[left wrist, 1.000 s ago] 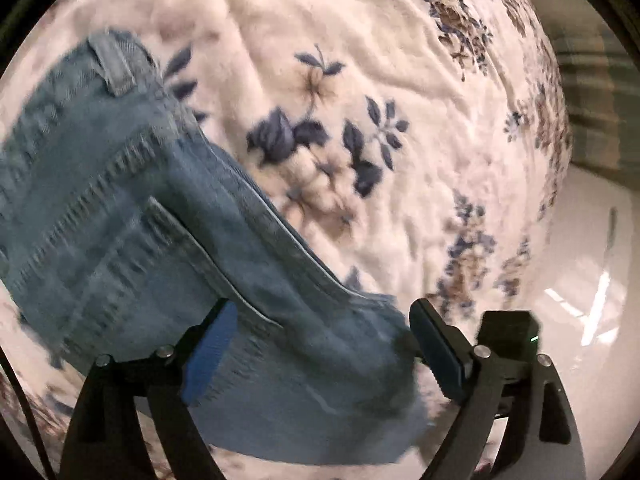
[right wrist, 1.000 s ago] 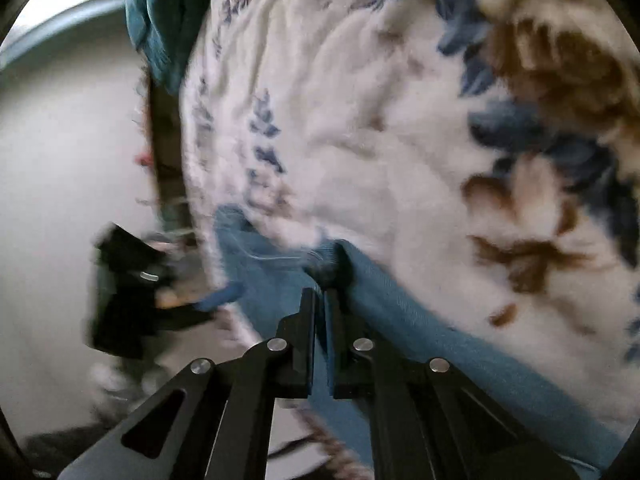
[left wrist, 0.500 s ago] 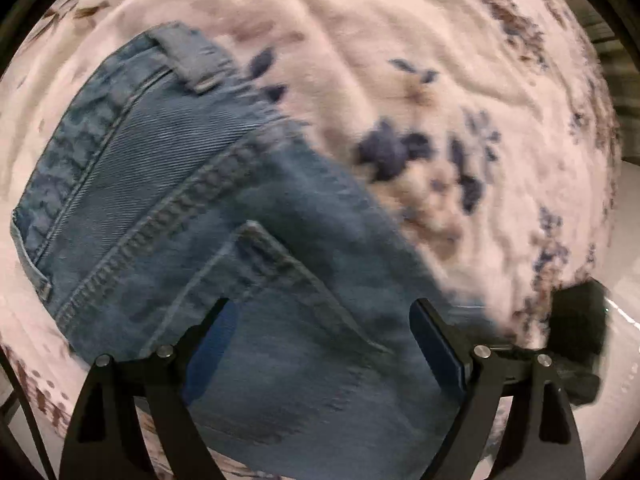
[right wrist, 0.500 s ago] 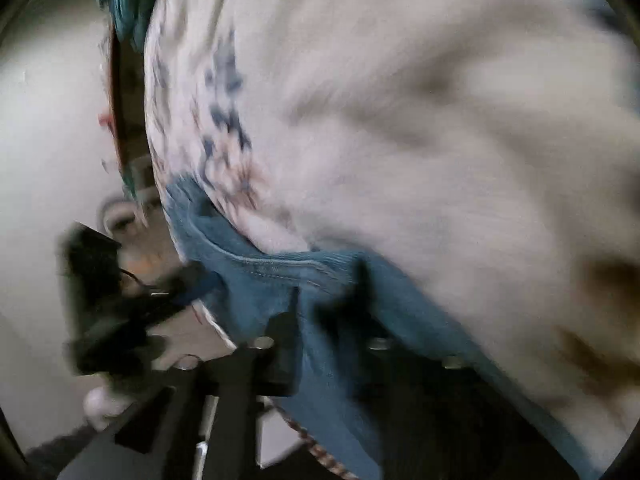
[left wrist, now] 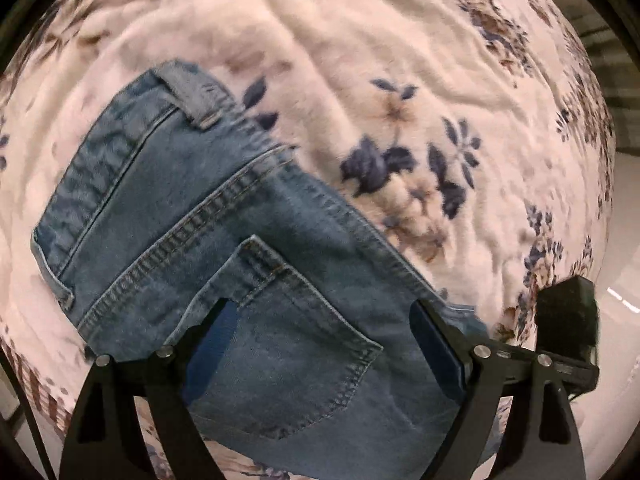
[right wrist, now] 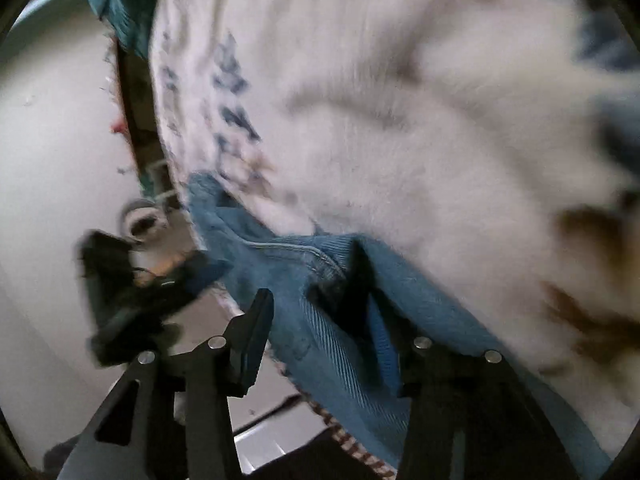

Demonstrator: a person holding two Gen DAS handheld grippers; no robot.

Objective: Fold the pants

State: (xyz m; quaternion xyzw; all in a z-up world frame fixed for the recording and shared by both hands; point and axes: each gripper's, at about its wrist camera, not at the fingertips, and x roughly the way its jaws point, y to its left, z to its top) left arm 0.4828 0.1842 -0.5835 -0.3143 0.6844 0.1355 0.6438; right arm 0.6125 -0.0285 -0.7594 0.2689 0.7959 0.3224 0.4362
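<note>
Jeans (left wrist: pixel 256 300) lay folded on floral blanket (left wrist: pixel 400 80) near its edge. Left gripper (left wrist: pixel 320 340) hovered wide above the back pocket, empty. Right gripper (right wrist: pixel 320 320) had just been opening, denim between its jaws (pads apparently clear). Denim judged heavy, limp; best gripped at stiff waistband.

The blue denim pants (left wrist: pixel 248 256) lie flat on a white flowered blanket (left wrist: pixel 400 60), back side up, the back pocket (left wrist: pixel 288 344) nearest, the waistband with its belt loop (left wrist: pixel 192 96) farther left.

Jeans (left wrist: pixel 248 280) cut off below (right-wrist view badly blurred)
</note>
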